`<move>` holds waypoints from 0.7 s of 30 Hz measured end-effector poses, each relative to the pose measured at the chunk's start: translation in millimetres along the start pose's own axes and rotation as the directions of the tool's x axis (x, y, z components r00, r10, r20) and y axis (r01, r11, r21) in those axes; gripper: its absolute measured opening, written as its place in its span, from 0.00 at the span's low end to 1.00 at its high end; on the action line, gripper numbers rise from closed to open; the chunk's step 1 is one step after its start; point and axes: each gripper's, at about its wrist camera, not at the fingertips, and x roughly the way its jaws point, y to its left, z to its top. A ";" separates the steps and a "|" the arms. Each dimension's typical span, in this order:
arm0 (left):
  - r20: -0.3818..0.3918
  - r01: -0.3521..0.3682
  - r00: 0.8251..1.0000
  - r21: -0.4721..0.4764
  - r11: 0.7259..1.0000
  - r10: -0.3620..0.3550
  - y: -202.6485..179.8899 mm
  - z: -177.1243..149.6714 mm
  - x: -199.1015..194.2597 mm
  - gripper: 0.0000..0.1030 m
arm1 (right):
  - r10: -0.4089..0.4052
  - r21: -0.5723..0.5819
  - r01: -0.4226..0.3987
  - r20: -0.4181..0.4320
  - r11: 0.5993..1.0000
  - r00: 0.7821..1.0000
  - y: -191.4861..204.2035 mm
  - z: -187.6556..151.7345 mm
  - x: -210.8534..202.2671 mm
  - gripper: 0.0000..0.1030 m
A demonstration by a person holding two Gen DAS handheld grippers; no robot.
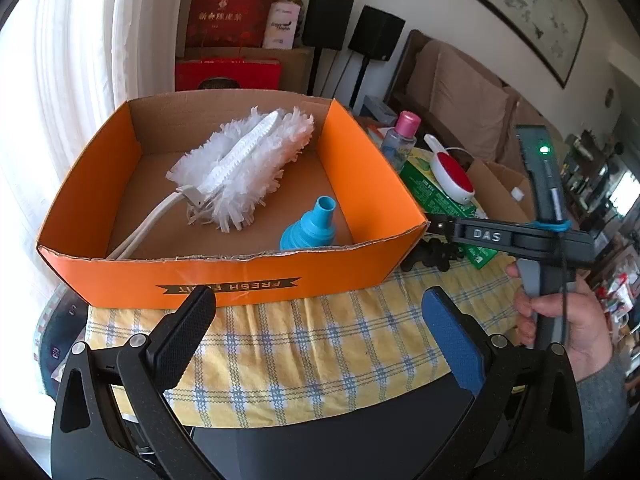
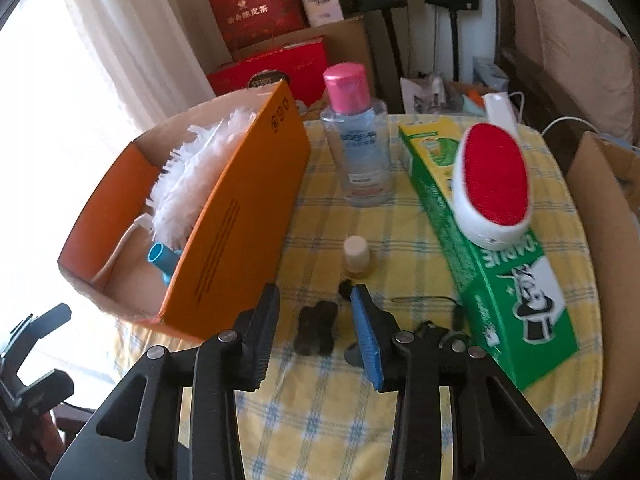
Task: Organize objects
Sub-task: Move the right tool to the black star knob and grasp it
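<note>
Orange cardboard box (image 1: 224, 280), centre-left of the left wrist view, on the yellow checked bench (image 1: 320, 340); contains a white duster (image 1: 240, 160) and a blue funnel (image 1: 312, 228). Left tool (image 1: 320, 340): released, nothing between its fingers. Right tool (image 2: 314, 332): fingers part closed either side of a small black object (image 2: 316, 328), not pressing it. Right of frame: pink-capped bottle (image 2: 356, 136), green carton (image 2: 500, 272) bearing a red-and-white brush (image 2: 492, 184).
</note>
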 end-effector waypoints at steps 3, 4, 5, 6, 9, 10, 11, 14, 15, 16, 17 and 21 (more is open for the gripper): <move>0.000 0.000 1.000 0.001 1.000 0.000 -0.1 0.2 0.1 1.00 | -0.001 -0.013 0.001 -0.016 1.000 1.000 0.0 0.4 9.7 0.36; 0.000 0.001 1.000 0.000 1.000 -0.001 0.2 0.1 0.5 1.00 | -0.003 -0.022 0.003 -0.020 1.000 1.000 1.0 -0.4 12.2 0.35; -0.001 0.003 1.000 -0.002 1.000 -0.003 0.6 0.3 1.3 1.00 | -0.005 -0.029 0.005 -0.022 1.000 1.000 1.5 -1.3 13.9 0.35; -0.002 0.003 1.000 -0.003 1.000 -0.003 1.0 0.5 1.8 1.00 | -0.007 -0.036 0.006 -0.025 0.999 1.000 2.2 -2.7 15.7 0.35; -0.004 0.005 1.000 -0.010 1.000 -0.005 1.7 1.0 3.6 1.00 | -0.010 -0.040 0.009 -0.038 0.999 0.999 2.7 -8.0 20.4 0.34; -0.004 0.007 1.000 -0.010 1.000 -0.007 1.6 0.7 3.7 1.00 | -0.010 -0.044 0.008 -0.040 0.999 0.999 3.2 -10.0 21.3 0.34; -0.006 0.008 1.000 -0.010 1.000 -0.008 1.3 0.7 4.1 1.00 | -0.009 -0.051 0.007 -0.040 0.999 0.999 4.2 -11.4 21.8 0.33; -0.009 0.008 1.000 -0.006 1.000 -0.008 -0.1 0.4 5.2 1.00 | -0.016 -0.078 0.012 -0.055 0.997 0.998 8.1 -15.4 25.3 0.33; -0.009 0.009 1.000 -0.005 1.000 -0.009 -0.6 0.4 5.4 1.00 | -0.029 -0.101 0.022 -0.059 0.995 0.998 11.0 -17.2 26.3 0.33; -0.009 0.010 1.000 -0.006 1.000 -0.010 -1.2 0.1 5.1 1.00 | -0.039 -0.118 0.031 -0.064 0.993 0.997 13.0 -18.4 27.4 0.33; -0.009 0.011 1.000 -0.006 1.000 -0.011 -1.6 0.2 5.4 1.00 | -0.047 -0.132 0.038 -0.069 0.991 0.997 15.0 -19.5 29.0 0.33; -0.009 0.011 1.000 -0.006 1.000 -0.011 -2.1 0.2 5.3 1.00 | -0.067 -0.150 0.056 -0.073 0.987 0.995 17.7 -21.7 34.1 0.33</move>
